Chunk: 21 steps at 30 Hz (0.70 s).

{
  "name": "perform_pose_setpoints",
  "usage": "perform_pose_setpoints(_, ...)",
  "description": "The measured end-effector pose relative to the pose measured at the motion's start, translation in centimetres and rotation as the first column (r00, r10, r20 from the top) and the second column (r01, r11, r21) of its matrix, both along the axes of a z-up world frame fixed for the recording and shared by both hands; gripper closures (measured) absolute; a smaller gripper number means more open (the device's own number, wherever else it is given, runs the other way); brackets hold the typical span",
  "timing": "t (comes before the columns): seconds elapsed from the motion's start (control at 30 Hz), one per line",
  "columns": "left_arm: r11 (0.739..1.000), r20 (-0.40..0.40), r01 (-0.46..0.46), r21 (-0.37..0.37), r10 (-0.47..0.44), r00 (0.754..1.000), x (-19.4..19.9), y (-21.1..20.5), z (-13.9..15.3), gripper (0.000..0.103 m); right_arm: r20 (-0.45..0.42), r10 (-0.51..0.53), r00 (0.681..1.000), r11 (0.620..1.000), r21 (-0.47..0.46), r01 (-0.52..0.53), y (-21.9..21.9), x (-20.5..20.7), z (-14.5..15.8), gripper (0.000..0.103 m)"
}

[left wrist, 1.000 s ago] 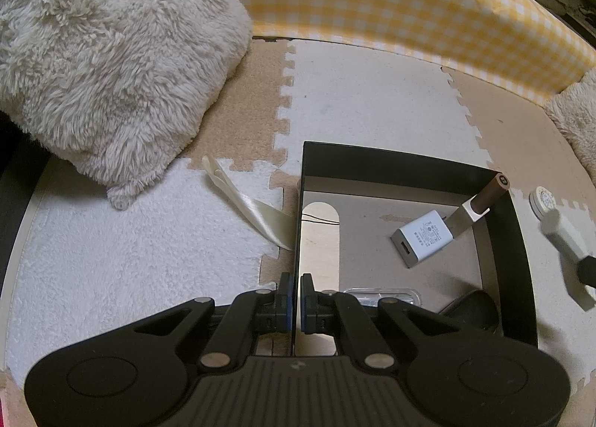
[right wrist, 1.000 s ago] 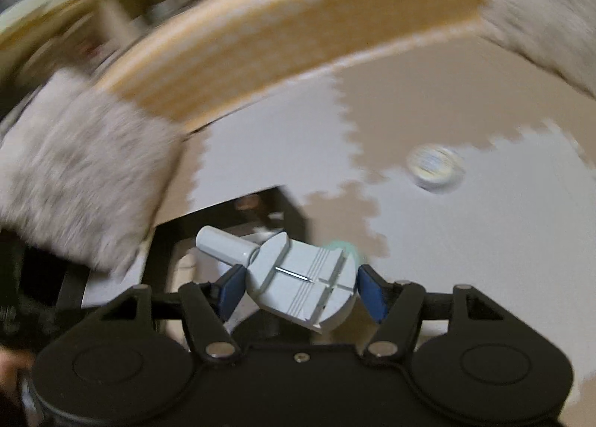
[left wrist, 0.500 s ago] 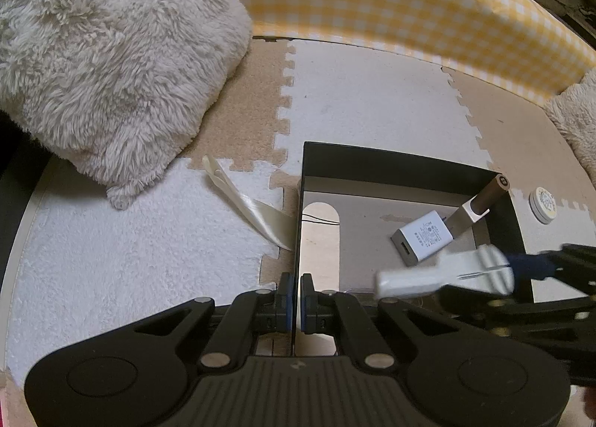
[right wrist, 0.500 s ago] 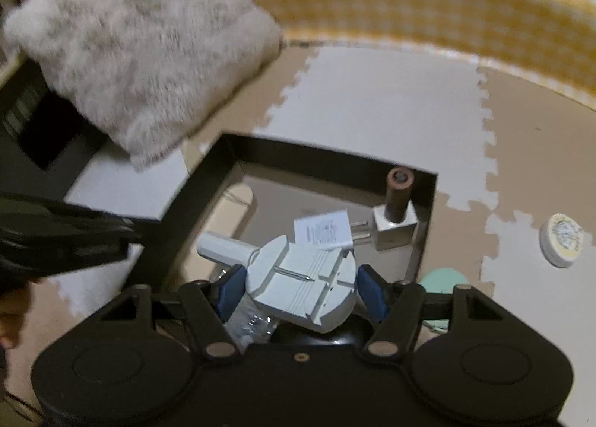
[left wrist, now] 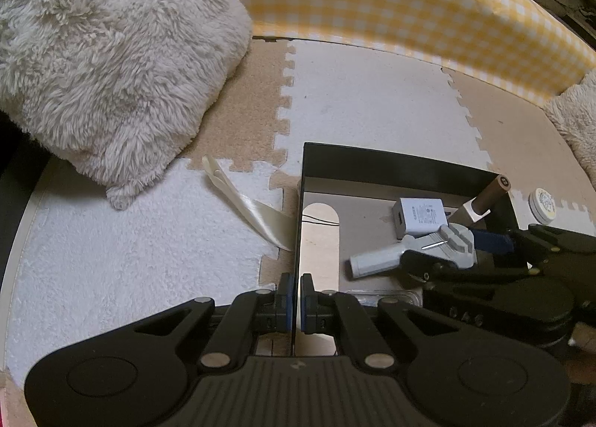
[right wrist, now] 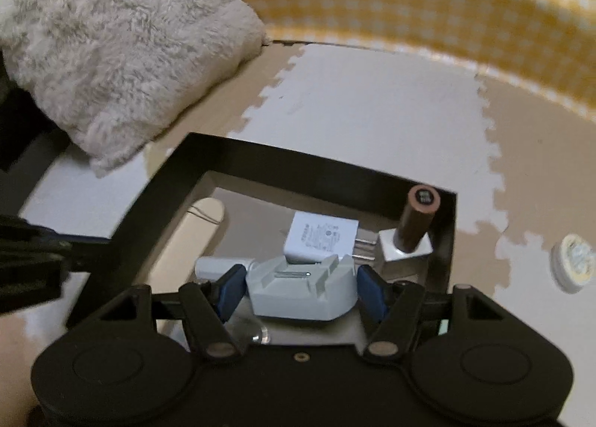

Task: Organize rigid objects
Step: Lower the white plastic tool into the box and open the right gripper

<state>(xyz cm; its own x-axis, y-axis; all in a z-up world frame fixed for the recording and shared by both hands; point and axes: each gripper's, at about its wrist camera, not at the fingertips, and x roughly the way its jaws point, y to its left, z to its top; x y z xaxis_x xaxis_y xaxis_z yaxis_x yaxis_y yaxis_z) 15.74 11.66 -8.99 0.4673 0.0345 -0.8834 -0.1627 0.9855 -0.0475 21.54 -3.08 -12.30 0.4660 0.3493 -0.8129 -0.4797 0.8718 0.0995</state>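
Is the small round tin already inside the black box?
No. The round tin lies on the floor mat outside the black box's right wall.

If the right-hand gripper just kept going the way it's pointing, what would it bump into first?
Probably the white charger lying in the black box, just ahead of the grey tool that the right gripper holds; depth is hard to judge, so the box floor might come first.
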Motion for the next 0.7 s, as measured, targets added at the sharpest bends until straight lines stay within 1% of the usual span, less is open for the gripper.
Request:
perform_pose_setpoints(0.07,1.000,0.000,0.001,0.000,-0.001,1.000,0.0,0.0,0.0,0.100,0.012,0.015,1.000,1.000,-0.022,-0.015,0.2,-0.3,-0.1,0.036)
perform_pose_setpoints(0.17,1.000,0.000,0.001,0.000,-0.001,1.000,0.0,0.0,0.0,0.100,-0.007,0.037,0.999,0.998,-0.042,-0.037,0.3,-0.5,-0.1,0.036)
perform_pose_setpoints(0.27,1.000,0.000,-0.001,-0.002,0.001,1.000,0.0,0.0,0.1,0.100,-0.043,0.019,0.999,1.000,-0.003,-0.019,-0.4,-0.6,0.3,0.033)
perform_pose_setpoints(0.37,1.000,0.000,0.000,-0.001,0.000,1.000,0.0,0.0,0.0,0.100,-0.081,-0.007,0.997,0.999,0.045,0.011,-1.4,-0.7,0.8,0.035)
perform_pose_setpoints(0.43,1.000,0.000,0.000,-0.001,0.000,1.000,0.0,0.0,0.1,0.100,-0.092,-0.022,0.996,0.997,0.070,0.028,-2.2,-0.7,1.3,0.042)
perform_pose_setpoints(0.5,1.000,0.000,0.000,-0.001,0.000,1.000,0.0,0.0,0.1,0.100,-0.102,-0.044,0.994,0.993,0.103,0.054,-3.0,-0.7,1.9,0.066)
perform_pose_setpoints(0.53,1.000,0.000,0.000,-0.001,0.000,1.000,0.0,0.0,0.1,0.100,-0.104,-0.053,0.993,0.990,0.122,0.065,-3.3,-0.6,2.1,0.068)
perform_pose_setpoints(0.6,1.000,0.000,0.001,0.001,-0.001,1.000,0.0,-0.1,0.1,0.100,-0.096,-0.063,0.993,0.985,0.156,0.078,-3.6,-0.5,2.5,0.070)
perform_pose_setpoints(0.63,1.000,0.001,0.001,0.001,-0.001,1.000,0.0,-0.1,0.1,0.100,-0.092,-0.054,0.994,0.986,0.154,0.067,-3.5,-0.4,2.4,0.070)
perform_pose_setpoints(0.7,1.000,0.001,0.000,-0.001,0.000,1.000,0.0,-0.1,0.1,0.100,-0.105,-0.027,0.994,0.994,0.104,0.038,-2.8,-0.4,1.6,0.072)
